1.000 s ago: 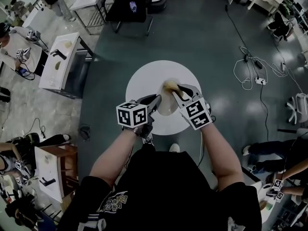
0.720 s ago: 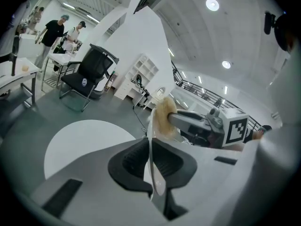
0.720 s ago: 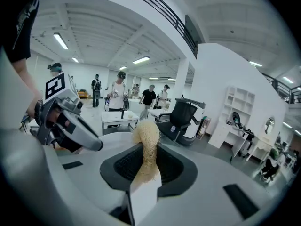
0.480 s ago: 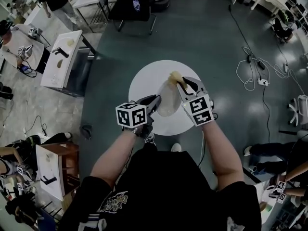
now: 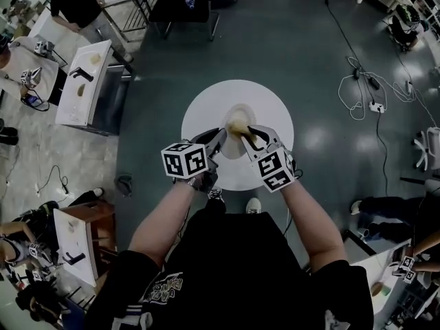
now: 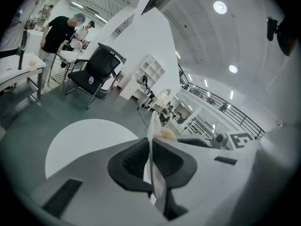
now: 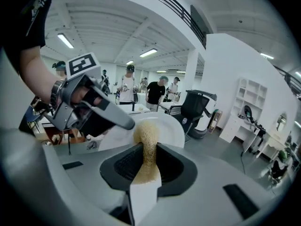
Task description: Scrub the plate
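Over the round white table (image 5: 206, 108) my left gripper (image 5: 221, 137) is shut on the near rim of a white plate (image 5: 232, 145) and holds it tilted up. In the left gripper view the plate (image 6: 151, 126) stands edge-on between the pads. My right gripper (image 5: 246, 133) is shut on a yellowish scrub sponge (image 5: 238, 124) that rests against the plate's face. In the right gripper view the sponge (image 7: 147, 145) sits between the jaws with its tip on the plate (image 7: 167, 126), and the left gripper (image 7: 94, 109) shows just to the left.
A black office chair (image 5: 185, 5) stands beyond the table. White cables and a power strip (image 5: 364, 95) lie on the floor at the right. Work tables (image 5: 86, 81) with other people are at the left. My shoes (image 5: 251, 206) are at the table's near edge.
The right gripper pushed the sponge out to the plate's far rim, then drew it back toward me to the plate's middle. The left gripper keeps its hold on the plate.
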`<state>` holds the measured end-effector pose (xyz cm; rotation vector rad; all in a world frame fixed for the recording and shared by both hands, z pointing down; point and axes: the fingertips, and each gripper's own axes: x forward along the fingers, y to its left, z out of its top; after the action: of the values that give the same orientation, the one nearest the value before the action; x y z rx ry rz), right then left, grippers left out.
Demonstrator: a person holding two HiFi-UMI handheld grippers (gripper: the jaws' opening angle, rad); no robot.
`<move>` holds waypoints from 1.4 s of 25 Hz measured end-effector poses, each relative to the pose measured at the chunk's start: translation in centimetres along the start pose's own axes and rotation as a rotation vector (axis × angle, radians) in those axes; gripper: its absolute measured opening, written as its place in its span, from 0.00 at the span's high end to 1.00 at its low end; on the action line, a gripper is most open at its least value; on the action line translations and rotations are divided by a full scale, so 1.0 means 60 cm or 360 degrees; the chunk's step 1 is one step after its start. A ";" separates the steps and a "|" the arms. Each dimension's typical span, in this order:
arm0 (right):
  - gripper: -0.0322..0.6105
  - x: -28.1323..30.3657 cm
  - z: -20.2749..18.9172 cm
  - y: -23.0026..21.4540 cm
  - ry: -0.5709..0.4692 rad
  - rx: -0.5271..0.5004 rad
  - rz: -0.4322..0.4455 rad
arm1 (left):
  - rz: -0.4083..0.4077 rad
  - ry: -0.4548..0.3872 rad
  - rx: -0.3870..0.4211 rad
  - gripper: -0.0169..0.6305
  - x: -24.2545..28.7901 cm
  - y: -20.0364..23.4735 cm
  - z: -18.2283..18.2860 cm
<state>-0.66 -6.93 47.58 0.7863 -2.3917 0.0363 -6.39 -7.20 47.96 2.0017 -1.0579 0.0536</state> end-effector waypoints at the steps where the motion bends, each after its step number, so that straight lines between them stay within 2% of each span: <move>1: 0.80 0.003 -0.007 0.015 0.0007 0.0011 0.0026 | 0.0010 -0.0001 -0.0001 0.94 0.001 0.004 0.001; 6: 0.80 0.012 -0.037 0.088 0.0051 0.0054 0.0165 | 0.0054 -0.0008 -0.0020 0.93 0.007 0.024 0.008; 11: 0.80 0.009 -0.049 0.124 0.0060 0.0128 0.0286 | 0.0091 -0.0010 -0.0038 0.93 0.016 0.039 0.013; 15: 0.80 0.010 -0.052 0.129 0.0065 0.0149 0.0320 | 0.0102 0.0004 -0.0050 0.93 0.022 0.047 0.014; 19: 0.80 0.014 -0.063 0.106 0.0077 0.0249 0.0310 | 0.0096 0.0050 -0.0061 0.93 0.026 0.052 0.003; 25: 0.80 0.030 -0.076 0.031 0.0068 0.0391 0.0201 | 0.0053 0.0157 -0.0070 0.94 0.034 0.057 -0.031; 29: 0.80 0.059 -0.091 -0.029 0.0079 0.0561 0.0084 | 0.0007 0.0261 -0.0059 0.93 0.043 0.071 -0.051; 35: 0.80 0.086 -0.139 -0.115 0.0117 0.0722 -0.0194 | 0.0061 0.0324 -0.0143 0.94 0.044 0.124 -0.081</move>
<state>4.37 -13.61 56.19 1.1124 -2.2866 0.5642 -8.29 -7.64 57.01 1.8522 -0.9512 0.2217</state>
